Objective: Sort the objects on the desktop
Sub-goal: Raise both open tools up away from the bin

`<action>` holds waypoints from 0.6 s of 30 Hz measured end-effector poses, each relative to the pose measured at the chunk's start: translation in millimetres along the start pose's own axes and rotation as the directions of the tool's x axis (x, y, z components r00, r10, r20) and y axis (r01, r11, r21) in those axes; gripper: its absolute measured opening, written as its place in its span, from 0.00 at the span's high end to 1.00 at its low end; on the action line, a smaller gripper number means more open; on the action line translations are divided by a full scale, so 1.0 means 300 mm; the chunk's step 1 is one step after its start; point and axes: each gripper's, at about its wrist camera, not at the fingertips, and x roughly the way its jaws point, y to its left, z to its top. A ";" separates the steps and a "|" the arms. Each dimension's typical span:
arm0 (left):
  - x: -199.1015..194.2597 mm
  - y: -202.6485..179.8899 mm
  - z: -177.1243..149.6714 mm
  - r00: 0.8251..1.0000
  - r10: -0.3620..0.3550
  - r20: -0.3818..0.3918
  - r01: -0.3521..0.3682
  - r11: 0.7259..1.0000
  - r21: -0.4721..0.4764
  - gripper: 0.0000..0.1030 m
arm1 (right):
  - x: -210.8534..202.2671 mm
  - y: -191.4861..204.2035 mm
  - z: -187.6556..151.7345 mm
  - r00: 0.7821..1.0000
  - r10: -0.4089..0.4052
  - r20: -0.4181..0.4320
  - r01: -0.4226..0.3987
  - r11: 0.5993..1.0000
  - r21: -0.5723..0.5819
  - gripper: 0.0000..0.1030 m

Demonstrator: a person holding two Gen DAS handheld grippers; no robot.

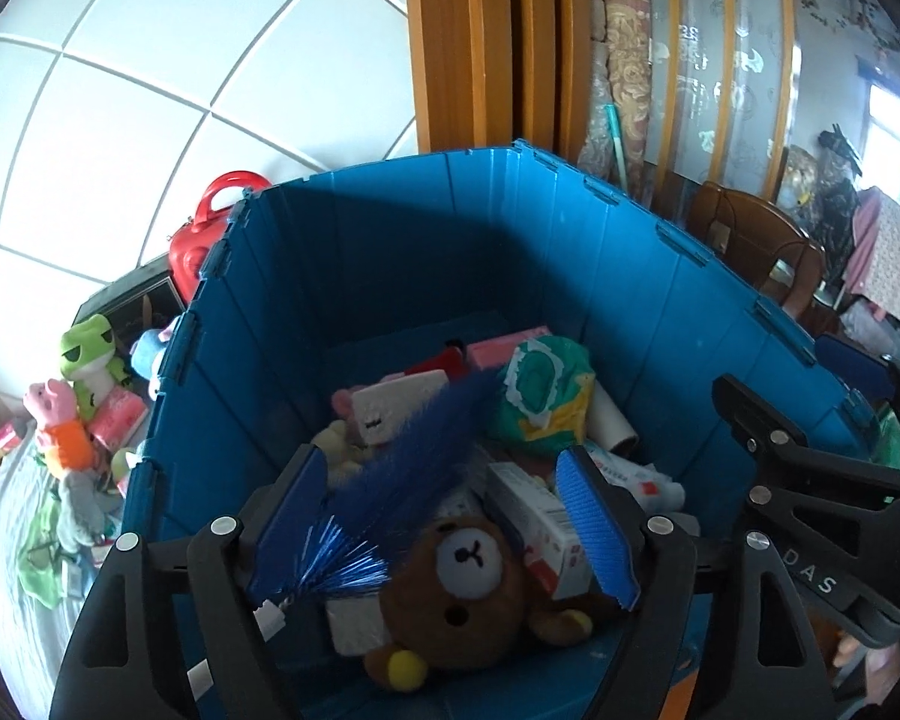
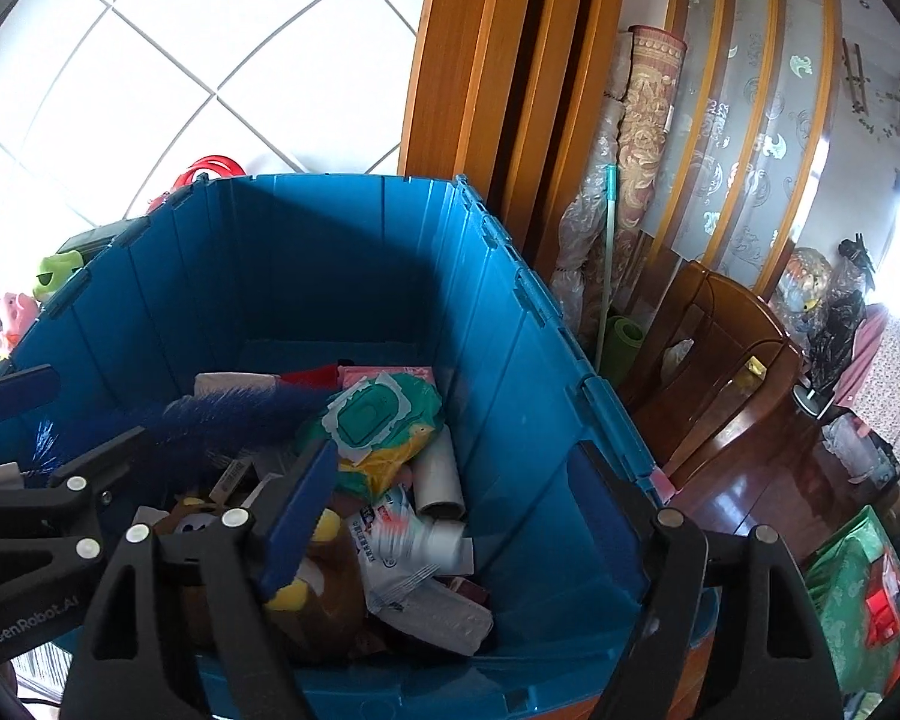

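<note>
Left wrist view: the left gripper [image 1: 450,516] and right gripper [image 2: 462,516] hung spread and empty above the blue crate [image 1: 390,252], where the blue bottle brush [image 1: 414,450], judged light and springy, lay best pinched at its near wire stem.

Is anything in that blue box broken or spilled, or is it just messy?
Nothing looks broken or spilled. The blue crate is simply a jumble: a brown teddy bear lies on its back, and a long blue brush slants across boxes and a green wipes pack.
</note>
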 end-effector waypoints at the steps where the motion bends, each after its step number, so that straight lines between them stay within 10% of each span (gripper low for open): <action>1: -0.006 0.006 -0.002 1.000 0.000 0.005 0.000 1.000 -0.002 0.23 | -0.006 0.000 0.001 1.000 -0.003 0.004 0.003 1.000 0.003 0.17; 5: -0.040 0.039 -0.015 1.000 0.001 0.029 0.000 1.000 -0.020 0.22 | -0.033 -0.001 0.003 1.000 -0.014 0.023 0.013 1.000 0.013 0.01; 18: -0.292 0.304 -0.125 0.984 0.098 0.149 -0.079 0.988 -0.132 0.19 | -0.185 0.146 -0.004 0.996 0.027 0.088 -0.028 0.999 0.016 0.00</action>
